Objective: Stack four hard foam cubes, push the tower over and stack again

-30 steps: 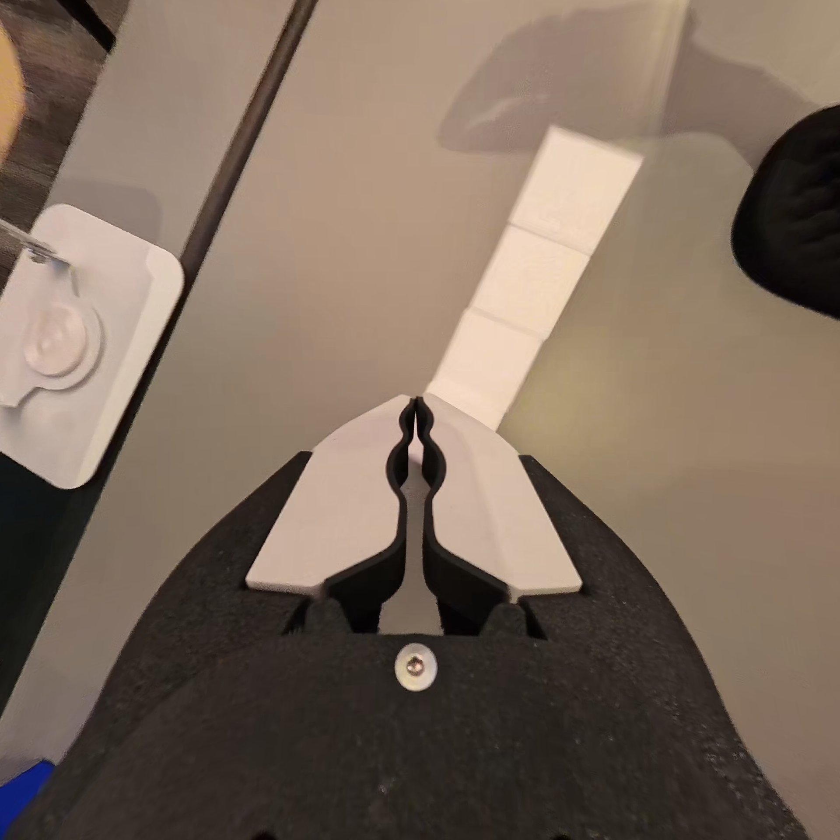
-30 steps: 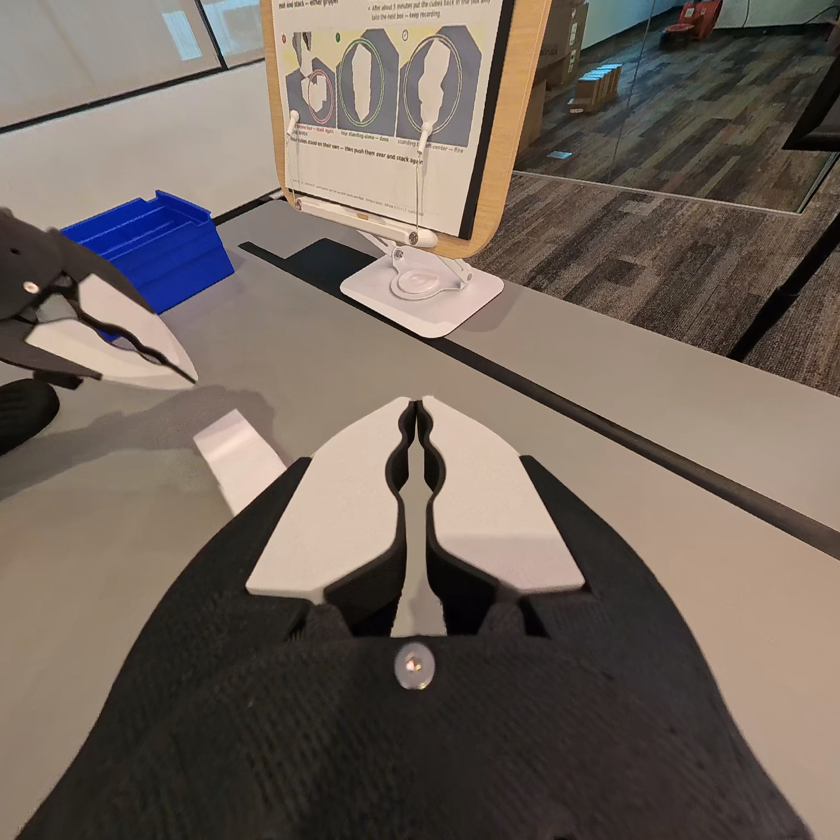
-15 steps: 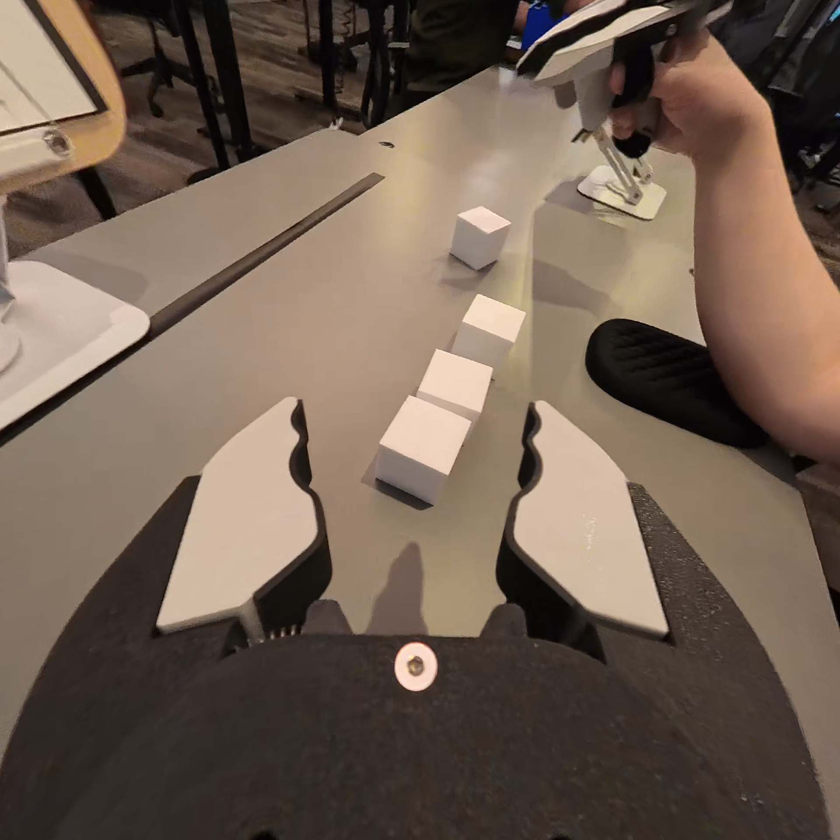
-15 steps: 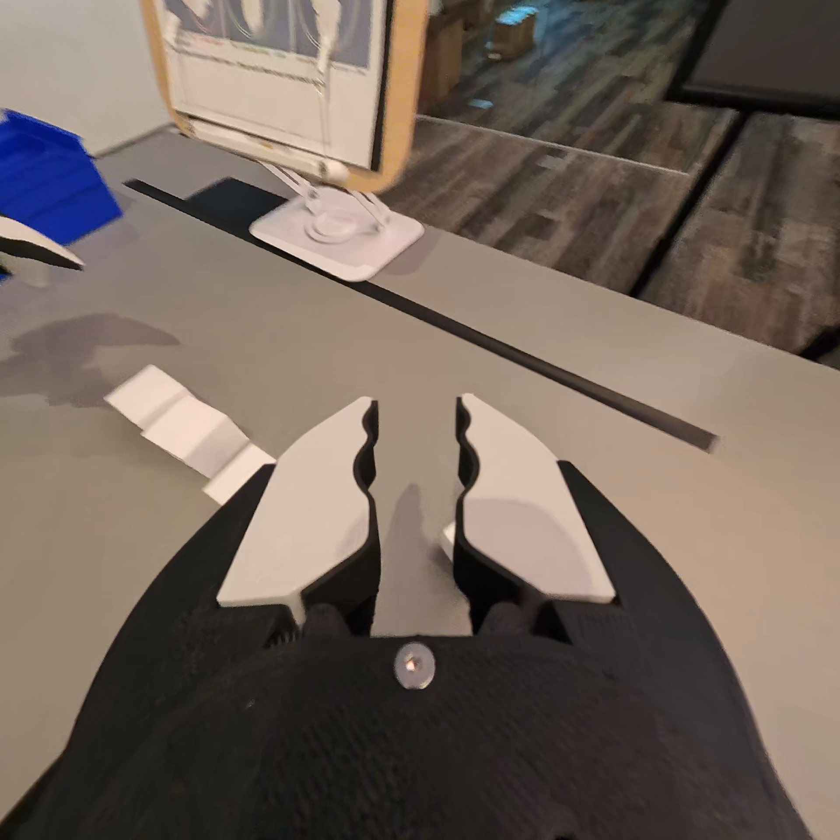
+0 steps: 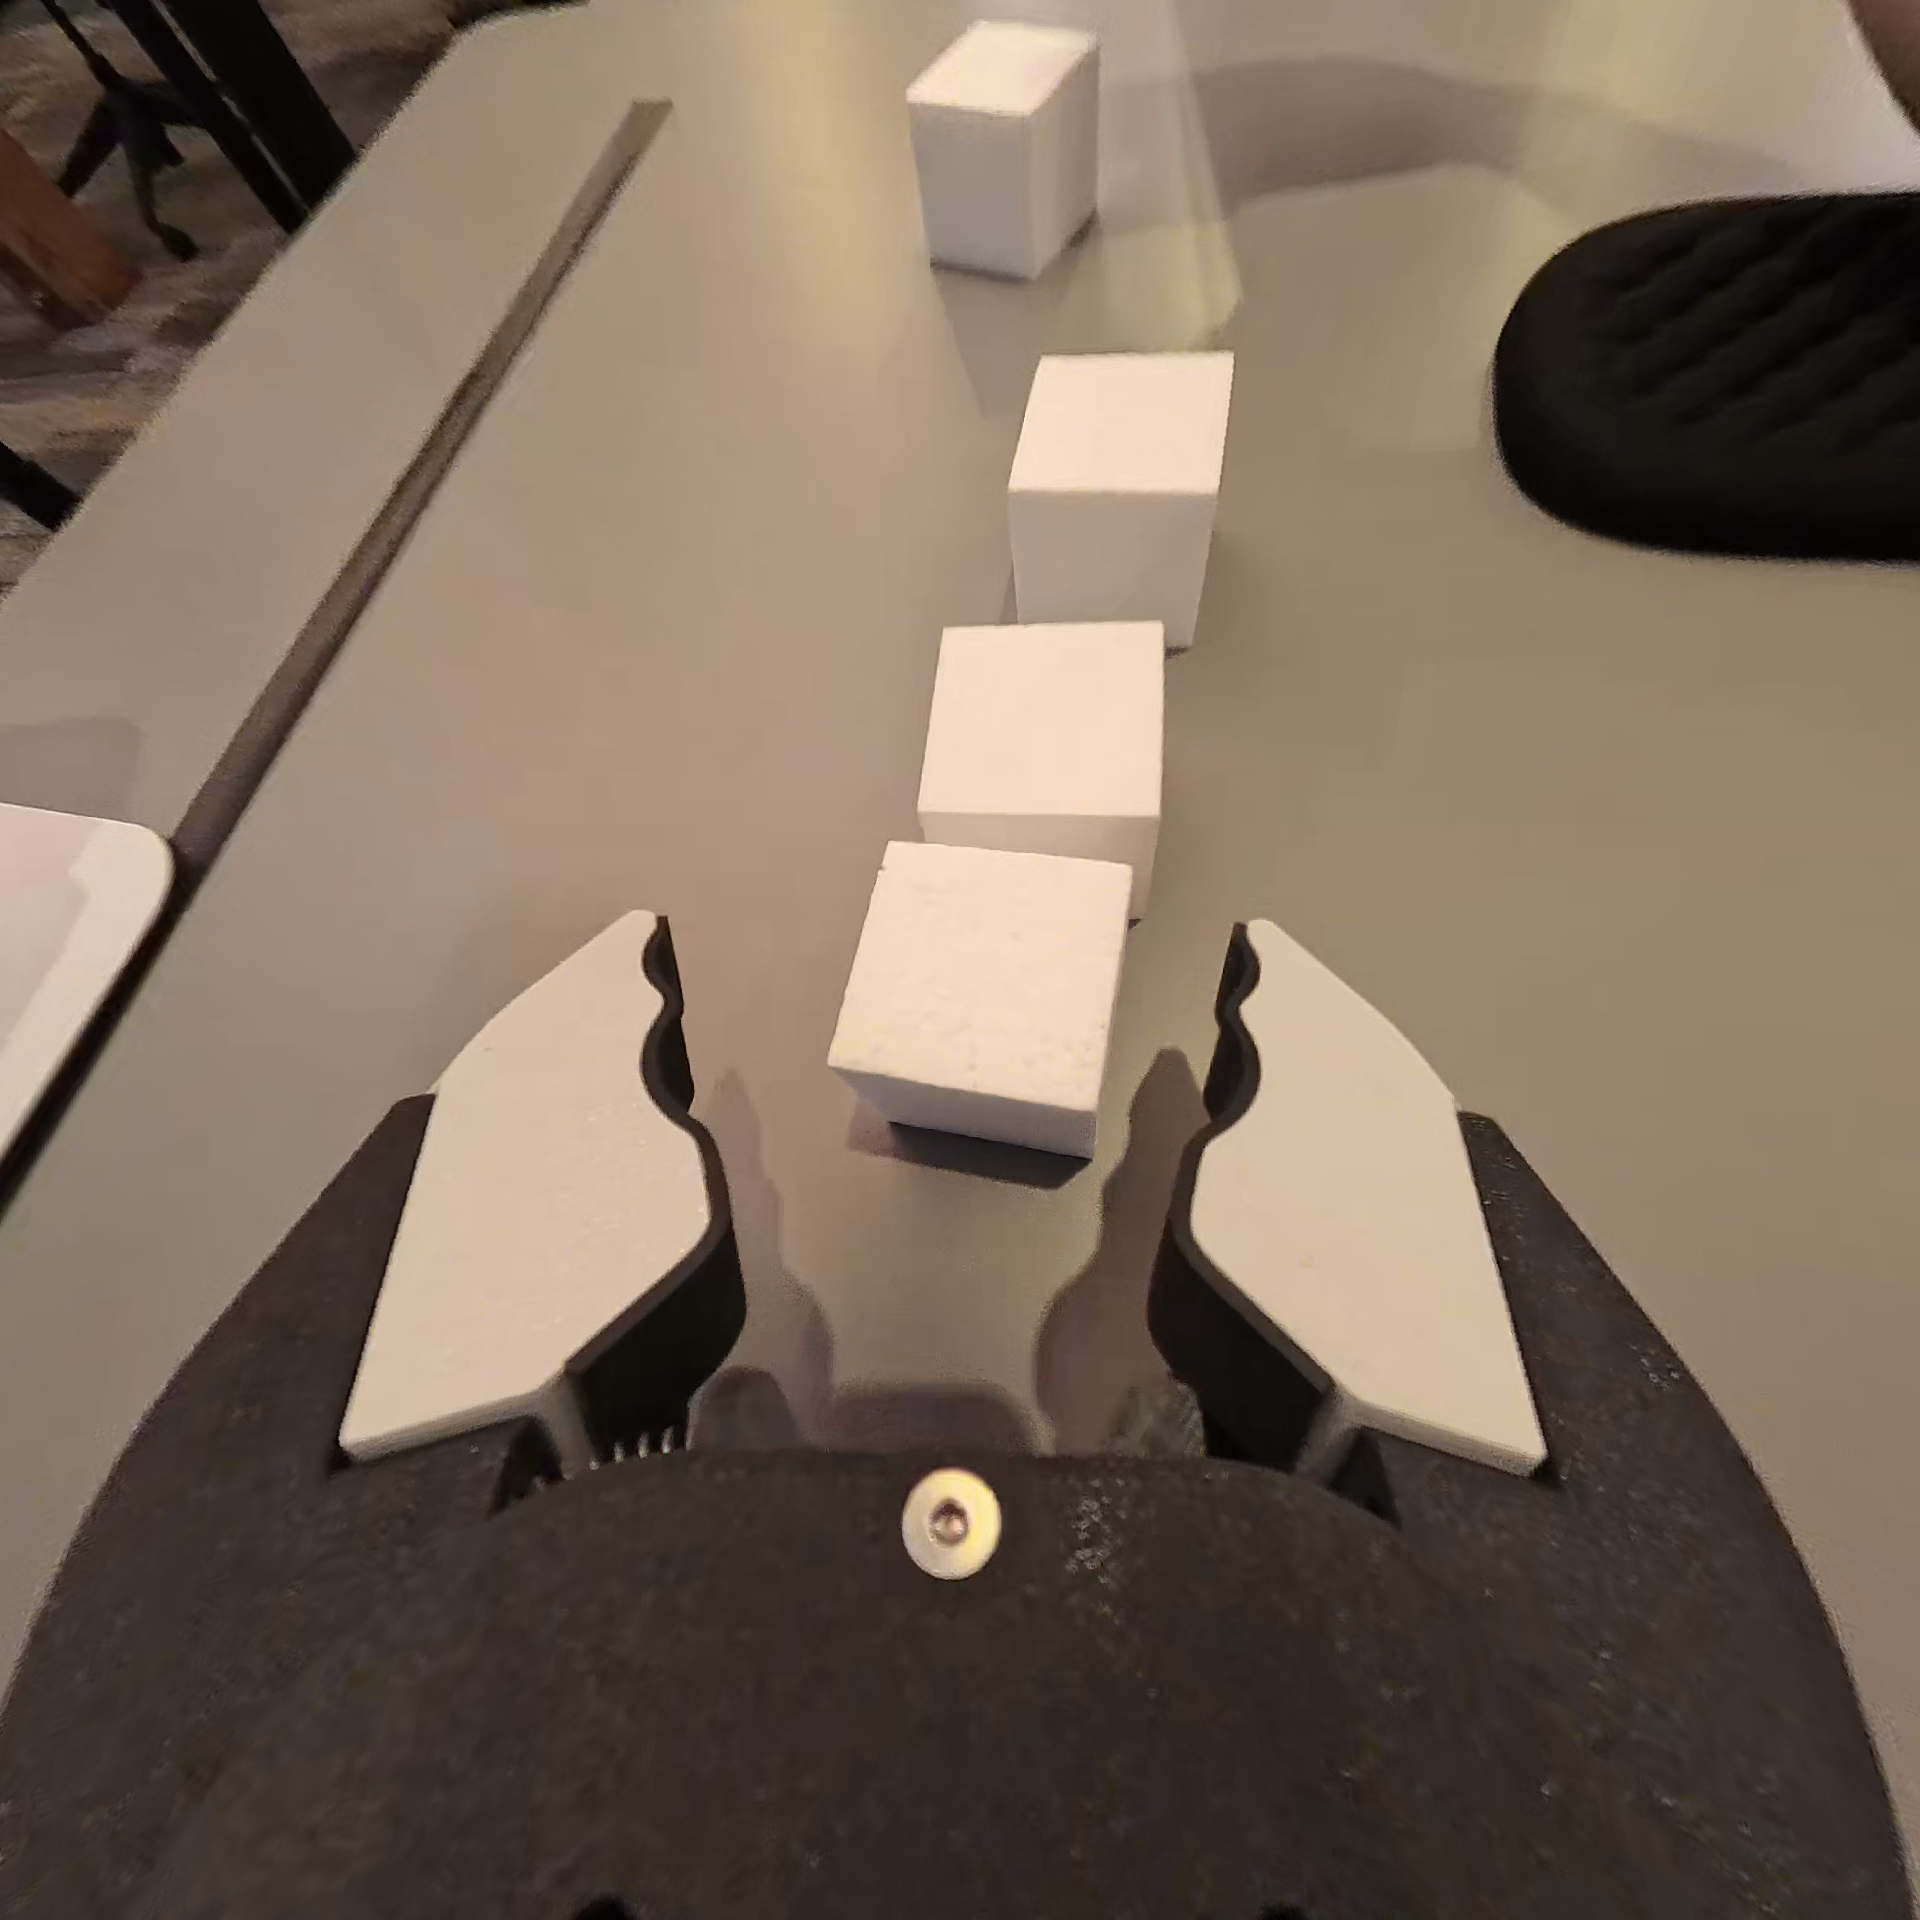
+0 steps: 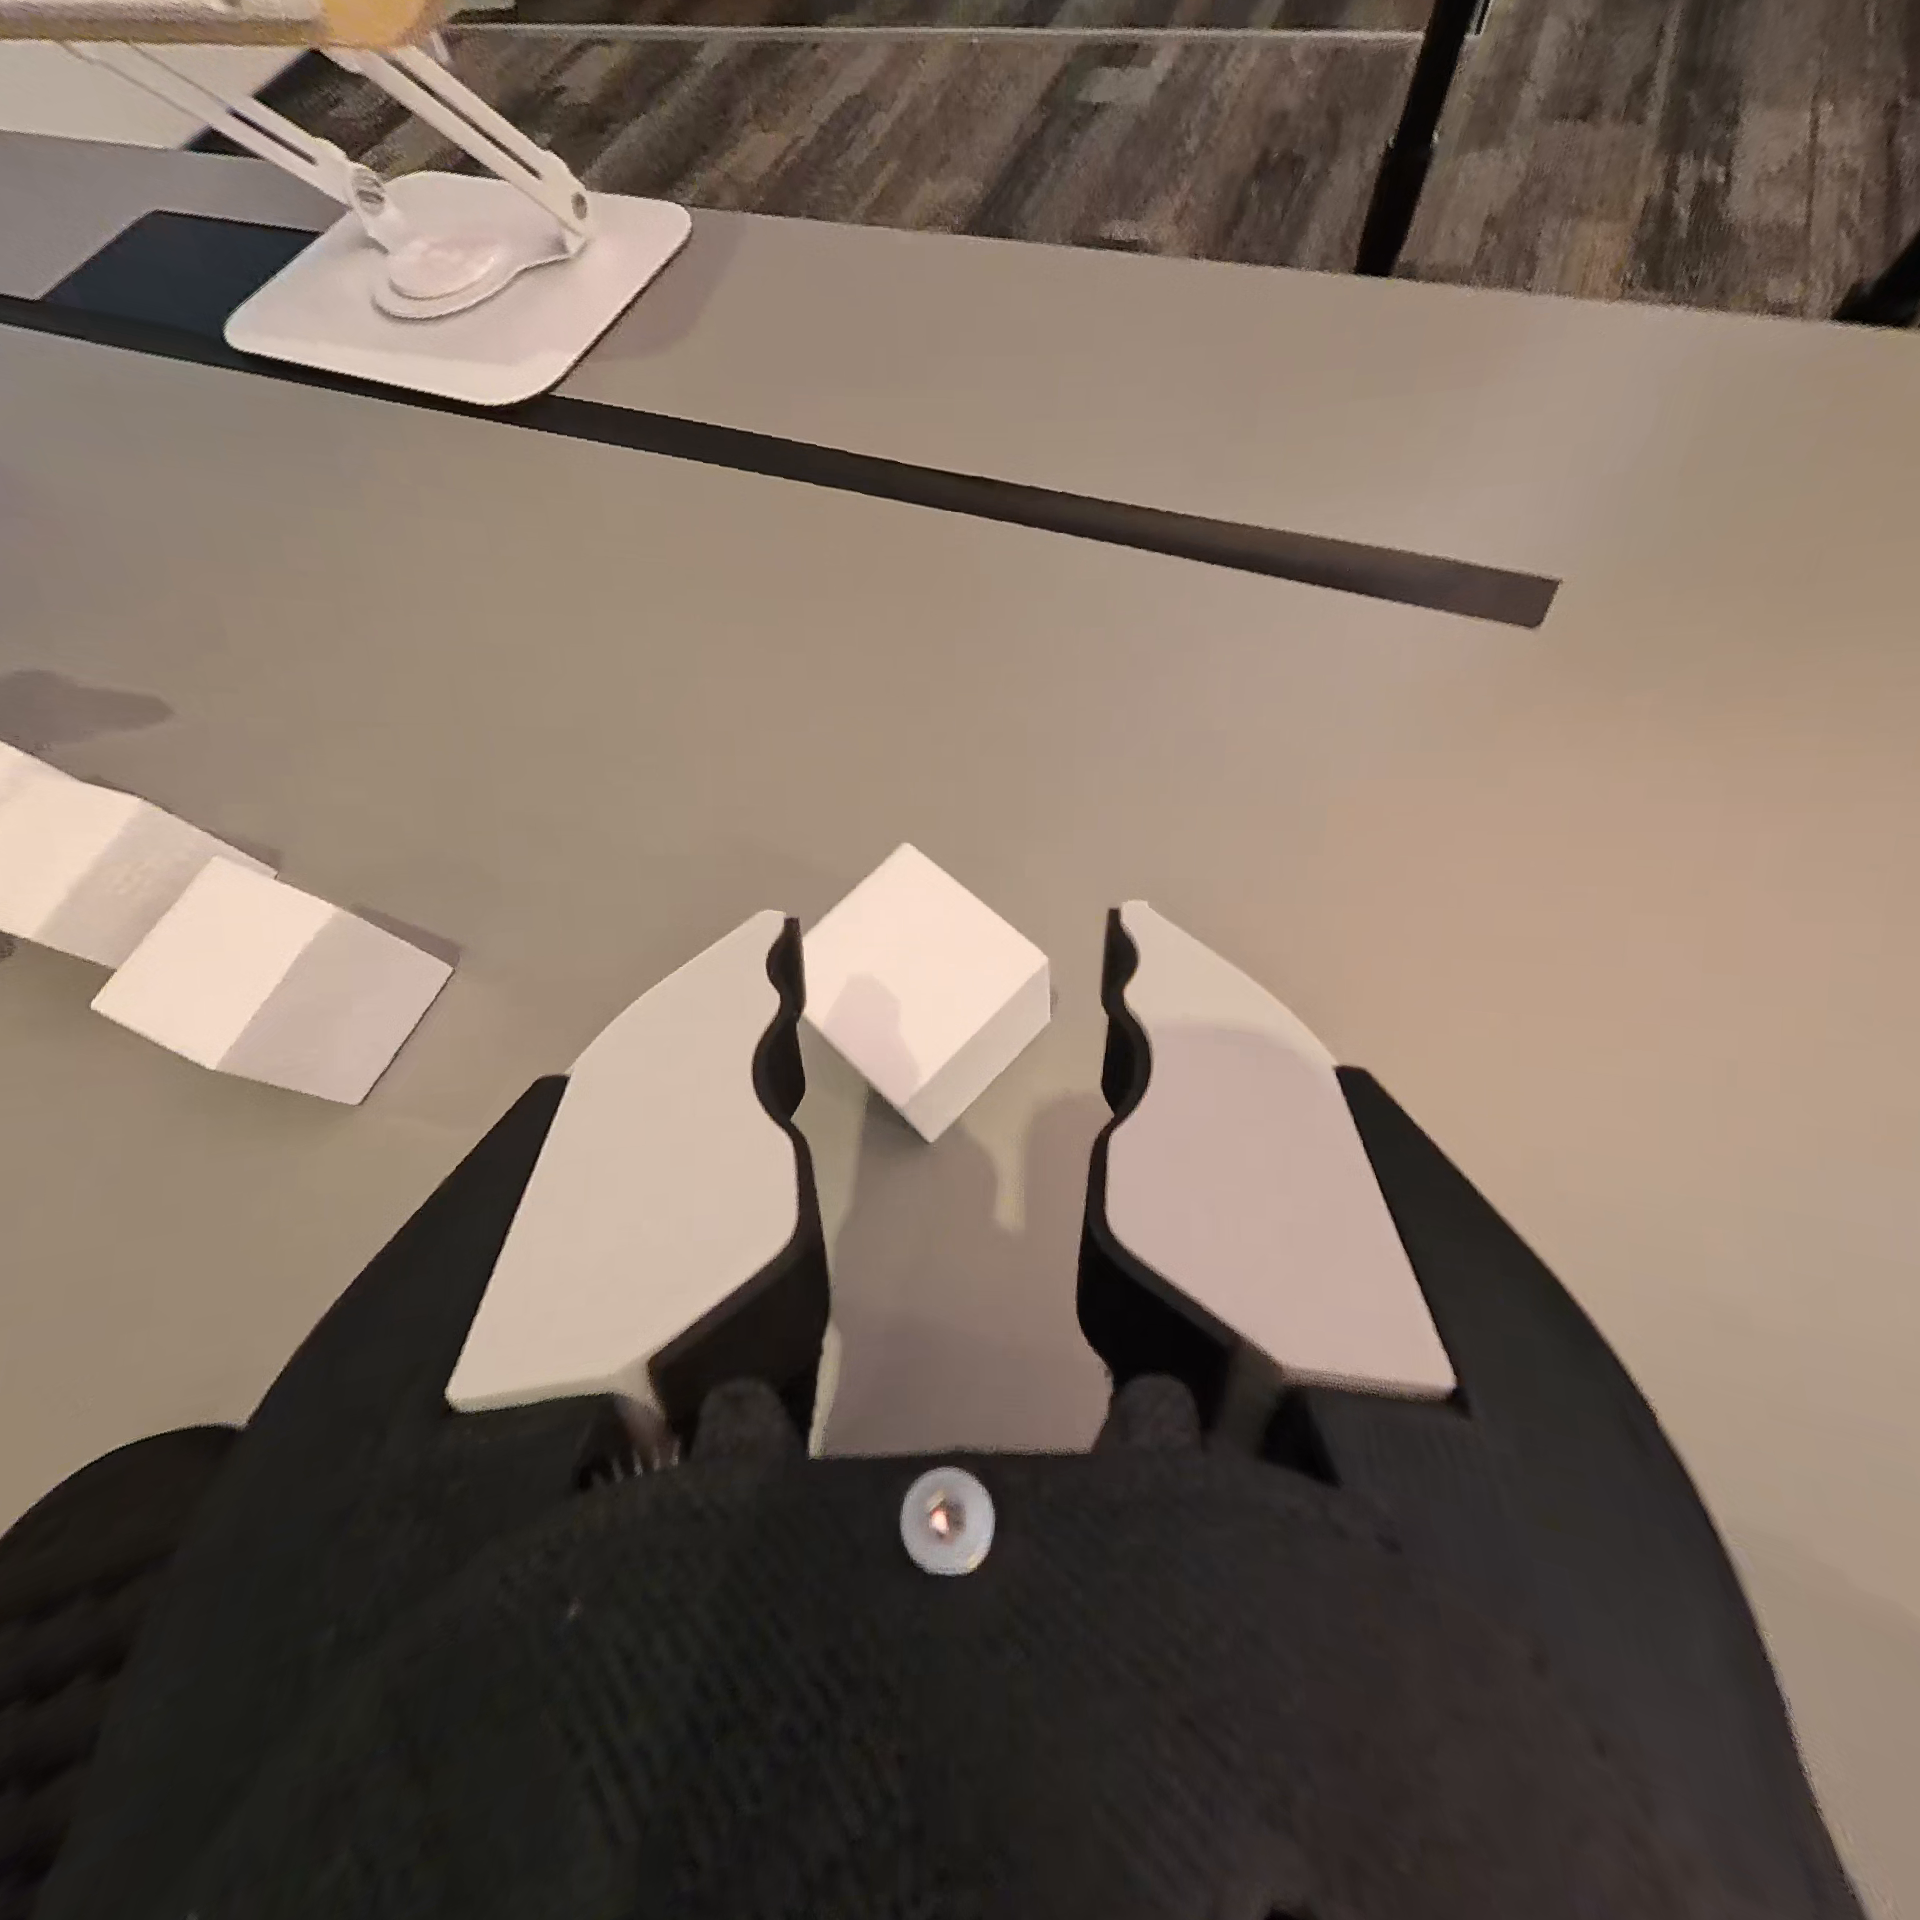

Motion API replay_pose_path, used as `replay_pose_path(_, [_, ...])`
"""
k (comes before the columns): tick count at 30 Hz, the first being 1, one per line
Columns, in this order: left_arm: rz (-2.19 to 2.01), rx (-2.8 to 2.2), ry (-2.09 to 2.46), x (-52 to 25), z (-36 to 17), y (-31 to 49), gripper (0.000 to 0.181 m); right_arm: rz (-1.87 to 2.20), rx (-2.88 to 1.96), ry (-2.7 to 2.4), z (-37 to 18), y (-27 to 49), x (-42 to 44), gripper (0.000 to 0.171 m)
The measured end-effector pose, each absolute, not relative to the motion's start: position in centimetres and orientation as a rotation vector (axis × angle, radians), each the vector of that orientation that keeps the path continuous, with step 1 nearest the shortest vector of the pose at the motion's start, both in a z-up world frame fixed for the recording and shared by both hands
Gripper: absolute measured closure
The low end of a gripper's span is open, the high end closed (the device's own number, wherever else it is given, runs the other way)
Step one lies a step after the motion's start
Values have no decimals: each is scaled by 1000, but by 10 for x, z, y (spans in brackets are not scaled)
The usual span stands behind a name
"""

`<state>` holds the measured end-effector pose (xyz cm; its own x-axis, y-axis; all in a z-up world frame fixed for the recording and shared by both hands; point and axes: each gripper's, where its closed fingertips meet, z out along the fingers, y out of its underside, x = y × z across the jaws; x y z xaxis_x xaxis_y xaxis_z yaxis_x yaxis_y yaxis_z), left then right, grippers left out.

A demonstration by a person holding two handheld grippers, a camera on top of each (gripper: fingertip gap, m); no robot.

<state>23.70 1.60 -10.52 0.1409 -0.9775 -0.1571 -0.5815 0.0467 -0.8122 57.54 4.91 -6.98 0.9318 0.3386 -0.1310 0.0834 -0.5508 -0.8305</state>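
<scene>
Several white hard foam cubes lie on the grey table. In the left wrist view they run in a loose row: the nearest cube (image 5: 982,992), a second cube (image 5: 1044,743), a third cube (image 5: 1117,488) and a far cube (image 5: 1003,161). My left gripper (image 5: 951,935) is open, its fingertips on either side of the nearest cube, not touching it. In the right wrist view my right gripper (image 6: 951,920) is open around a lone cube (image 6: 925,987), which sits turned corner-on and close to the left finger. More cubes (image 6: 249,971) lie to the left.
A black padded rest (image 5: 1725,384) lies at the right in the left wrist view. A white stand base (image 6: 457,281) sits at the far left, beside a dark groove (image 6: 1039,509) across the table. Wood floor lies beyond the table edge. The left gripper's tips are roughly 35 cm from the right gripper's. Between my right fingertips and the dark groove (image 6: 1039,509) there is roughly 25 cm.
Both grippers have gone from shut to open. The left has closed in on the fallen row until its fingers flank the nearest cube. The right has swung down around the lone cube.
</scene>
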Motion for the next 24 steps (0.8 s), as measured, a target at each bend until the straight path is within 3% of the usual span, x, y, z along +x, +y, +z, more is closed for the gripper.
replay_pose_path(6, [-565,-1712,1601,240,-135,24,94,366,-2122,-274,-66,52,578,113])
replay_pose_path(9, [-500,-1710,1622,234,-141,27,115,377,-2111,-271,-64,53,578,113])
replay_pose_path(12, [-534,-1705,1622,232,-140,24,116,389,-2116,-270,-66,54,578,114])
replay_pose_path(20, [-717,-1720,1275,250,-62,24,116,403,-2152,-228,-74,57,580,114])
replay_pose_path(24, [-660,-1694,1383,274,-57,10,116,411,-2162,-226,-77,56,579,114])
